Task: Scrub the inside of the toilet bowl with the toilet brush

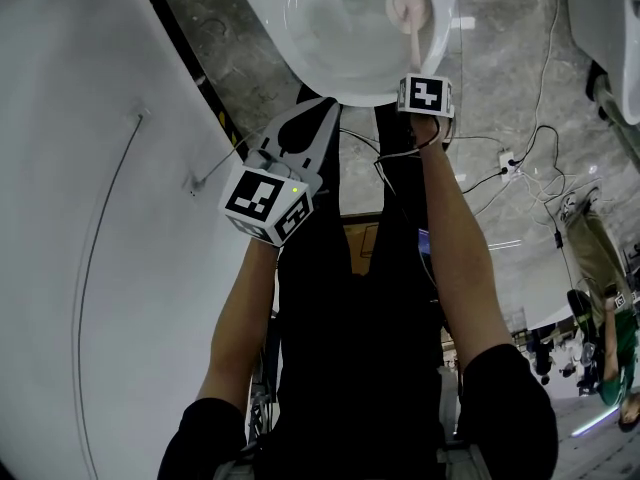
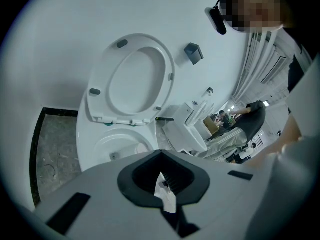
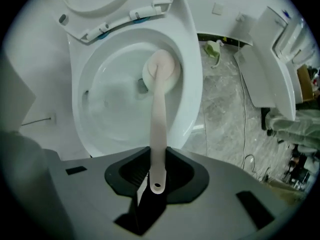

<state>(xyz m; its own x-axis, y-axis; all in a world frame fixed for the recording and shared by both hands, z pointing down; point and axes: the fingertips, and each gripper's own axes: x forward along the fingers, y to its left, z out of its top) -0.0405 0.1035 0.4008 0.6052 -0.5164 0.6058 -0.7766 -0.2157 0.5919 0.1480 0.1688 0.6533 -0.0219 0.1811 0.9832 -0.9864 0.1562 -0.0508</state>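
**Arms out over a toilet, with the brush head down in the bowl**

Two arms in short black sleeves reach forward from the bottom of the head view. Each hand holds a gripper with a black-and-white marker cube on it.

The right gripper (image 3: 158,159) has its jaws shut tight on the toilet brush (image 3: 157,116). They pinch the pale handle near its end, where there is a little round hole. The handle runs straight out from the jaws and down into the toilet bowl (image 3: 192,86). The round, pale brush head (image 3: 161,68) is inside the bowl, low down. It sits just beside the dark drain hole (image 3: 142,87) and looks to be pressed on the white inner wall. In the head view the brush head (image 1: 407,3) shows on the right side of the bowl (image 1: 345,90).

The left gripper (image 1: 305,128) is in the air in front of the bowl, to the left of the right one. Its jaws are closed together and nothing is between them. It does not touch the toilet. Its own view looks past the closed jaws at the bowl and at the seat (image 2: 107,66), which is flipped up against the wall.

A white wall (image 1: 80,228) stands on the left. The floor (image 1: 500,58) is grey stone with thin cables (image 1: 545,78) lying across it. A green spray bottle (image 3: 214,51) stands on the floor to the right of the toilet, near the wall. More white bathroom pieces (image 3: 272,69) sit further right. Other people (image 1: 600,268) are far off at the right edge.
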